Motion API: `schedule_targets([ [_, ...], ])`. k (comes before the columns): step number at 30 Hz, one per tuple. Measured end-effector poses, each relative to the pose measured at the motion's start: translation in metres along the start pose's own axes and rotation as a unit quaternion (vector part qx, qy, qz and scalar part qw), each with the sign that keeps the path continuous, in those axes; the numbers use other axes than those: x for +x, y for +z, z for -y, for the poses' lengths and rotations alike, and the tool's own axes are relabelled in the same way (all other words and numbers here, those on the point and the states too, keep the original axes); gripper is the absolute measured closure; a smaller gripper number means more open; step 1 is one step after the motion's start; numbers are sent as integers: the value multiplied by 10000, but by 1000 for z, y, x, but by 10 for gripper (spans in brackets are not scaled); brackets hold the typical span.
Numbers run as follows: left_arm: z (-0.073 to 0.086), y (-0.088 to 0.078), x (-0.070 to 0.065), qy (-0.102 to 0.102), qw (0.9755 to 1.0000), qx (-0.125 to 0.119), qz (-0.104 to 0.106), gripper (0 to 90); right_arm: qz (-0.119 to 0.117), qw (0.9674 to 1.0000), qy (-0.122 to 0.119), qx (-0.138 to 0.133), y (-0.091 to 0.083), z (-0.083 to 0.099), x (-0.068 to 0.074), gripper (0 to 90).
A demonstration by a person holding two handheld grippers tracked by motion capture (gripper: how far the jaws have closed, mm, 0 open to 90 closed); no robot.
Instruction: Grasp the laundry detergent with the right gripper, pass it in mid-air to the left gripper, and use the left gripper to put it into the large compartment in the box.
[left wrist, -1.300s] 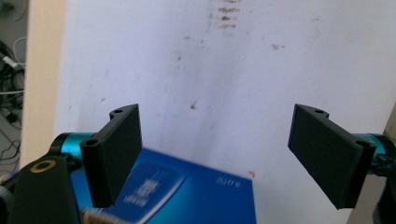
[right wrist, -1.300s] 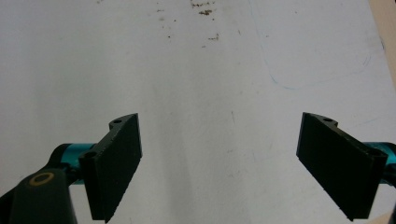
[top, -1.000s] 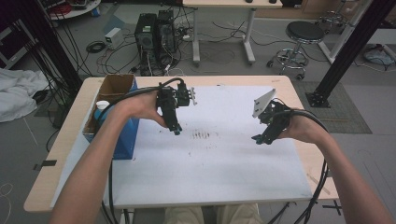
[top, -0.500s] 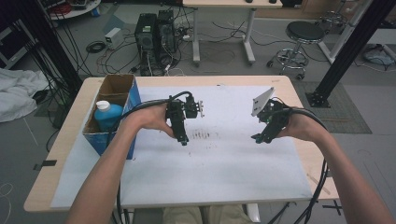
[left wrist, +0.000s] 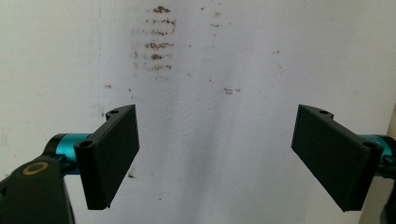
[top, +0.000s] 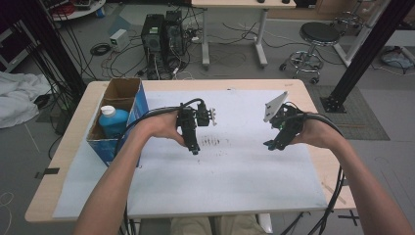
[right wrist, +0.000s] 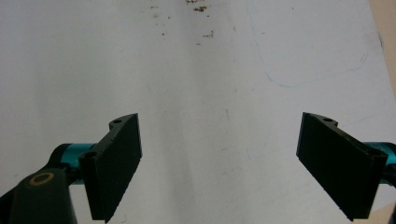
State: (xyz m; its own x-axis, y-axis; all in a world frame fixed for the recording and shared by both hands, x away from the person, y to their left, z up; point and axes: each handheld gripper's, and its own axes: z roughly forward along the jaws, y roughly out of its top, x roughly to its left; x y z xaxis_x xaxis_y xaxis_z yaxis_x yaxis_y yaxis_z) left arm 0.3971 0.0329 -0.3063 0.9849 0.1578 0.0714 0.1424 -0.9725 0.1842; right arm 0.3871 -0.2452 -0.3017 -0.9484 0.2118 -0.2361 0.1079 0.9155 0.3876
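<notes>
In the high view my left gripper (top: 195,149) hangs over the middle of the white sheet (top: 235,171), pointing down beside a patch of dark smudges (top: 211,142). My right gripper (top: 270,145) hovers over the sheet's right half. In the left gripper view the left gripper (left wrist: 215,154) stands open, its jaws wide apart over bare white paper with rows of brown smudges (left wrist: 156,42) ahead. The right gripper view has the right gripper (right wrist: 219,163) open too, nothing between its jaws, brown specks (right wrist: 201,8) at the top edge.
A blue cardboard box (top: 139,105) stands at the table's left edge with a blue bottle (top: 113,122) with a white cap inside. The wooden table rim (top: 63,161) borders the sheet. Beyond the table stand computer towers (top: 161,34), cables and a stool (top: 318,36).
My left gripper has come down and toward the table's middle, away from the blue box, uncovering the bottle. The right gripper has stayed where it was.
</notes>
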Motion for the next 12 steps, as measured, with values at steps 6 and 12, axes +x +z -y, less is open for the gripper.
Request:
schedule_targets([
  [6, 1, 0, -1, 11, 10000, -4, -5, 152, 5, 10000, -19, 10, 2, -1, 0, 134],
  [12, 3, -4, -2, 2, 10000, -34, -30, 152, 14, 10000, -21, -7, 1, -3, 1, 134],
])
